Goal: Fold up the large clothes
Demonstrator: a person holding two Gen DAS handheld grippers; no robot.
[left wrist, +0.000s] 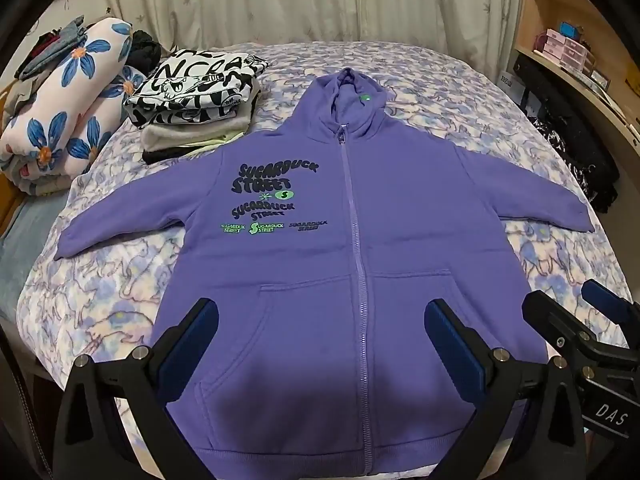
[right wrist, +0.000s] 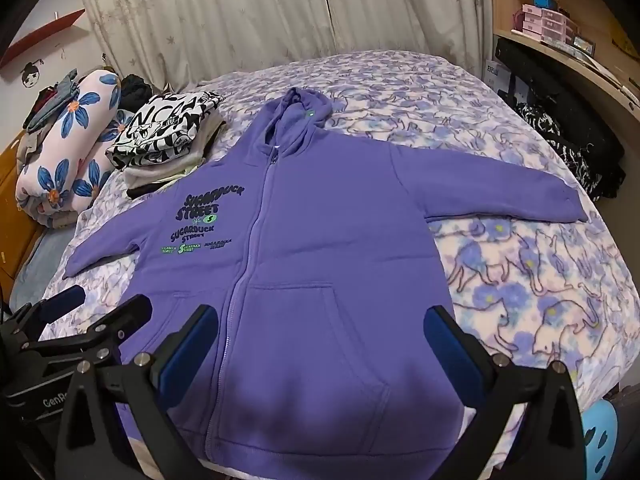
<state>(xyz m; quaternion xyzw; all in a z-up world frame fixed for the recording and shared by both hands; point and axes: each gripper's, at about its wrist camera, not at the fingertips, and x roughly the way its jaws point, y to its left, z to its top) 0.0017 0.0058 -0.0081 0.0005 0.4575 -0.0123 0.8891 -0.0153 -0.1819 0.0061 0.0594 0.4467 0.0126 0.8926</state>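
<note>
Left gripper [left wrist: 321,322]: two black angular fingers, each faced on its inner side with a dark blue ribbed pad [left wrist: 192,344]. Round silver screws [left wrist: 140,353] sit at the finger joints, and triangular cut-outs mark the black brackets below them. Right gripper [right wrist: 321,322]: the same build, black fingers, blue pads [right wrist: 452,348], silver screws [right wrist: 499,360]. Seen from the left gripper, the right gripper's body carries white lettering "DAS"; seen from the right gripper, the left gripper's body reads "GenR", the rest being hidden.
</note>
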